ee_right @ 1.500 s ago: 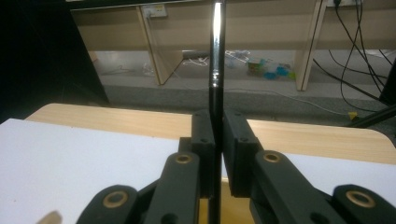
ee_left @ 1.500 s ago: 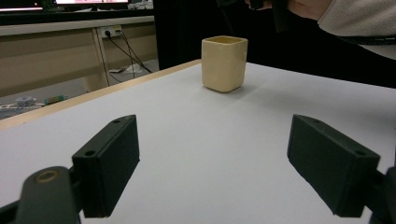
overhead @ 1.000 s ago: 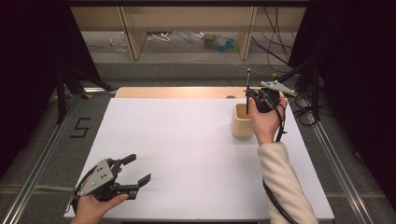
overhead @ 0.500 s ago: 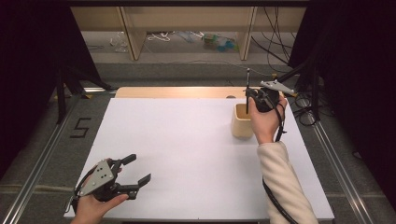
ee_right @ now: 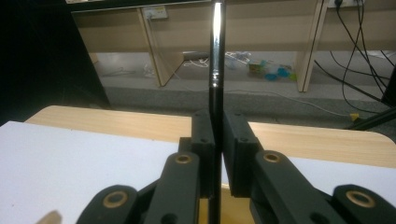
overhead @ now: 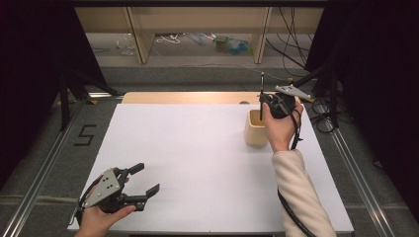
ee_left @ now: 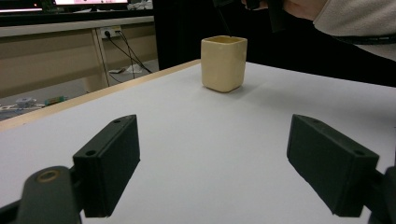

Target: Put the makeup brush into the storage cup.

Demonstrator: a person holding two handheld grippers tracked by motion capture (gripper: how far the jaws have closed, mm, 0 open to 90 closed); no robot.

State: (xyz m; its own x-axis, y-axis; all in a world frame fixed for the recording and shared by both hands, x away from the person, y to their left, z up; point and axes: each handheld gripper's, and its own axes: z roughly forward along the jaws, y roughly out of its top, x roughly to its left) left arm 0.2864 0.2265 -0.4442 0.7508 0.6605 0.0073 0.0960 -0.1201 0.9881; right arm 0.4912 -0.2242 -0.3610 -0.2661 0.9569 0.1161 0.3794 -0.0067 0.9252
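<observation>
A cream square cup [overhead: 254, 131] stands at the back right of the white table sheet [overhead: 197, 153]. Over it my right gripper [overhead: 263, 102] is shut on a thin black stick [overhead: 261, 89], which stands upright with its lower end going down into the cup. In the right gripper view the stick [ee_right: 216, 60] runs straight up between the pressed jaws of that gripper [ee_right: 216, 135]. My left gripper [overhead: 143, 178] rests near the front left corner, open, with nothing between its jaws. In the left gripper view the cup [ee_left: 223, 63] sits far ahead of the open gripper [ee_left: 229, 163].
A wooden strip [overhead: 188, 97] borders the far side of the sheet. Beyond it are shelf legs and loose cables [overhead: 291, 54] on the floor. Metal rails [overhead: 356, 177] run along both table sides. A person's sleeve [overhead: 296, 192] lies over the right part of the sheet.
</observation>
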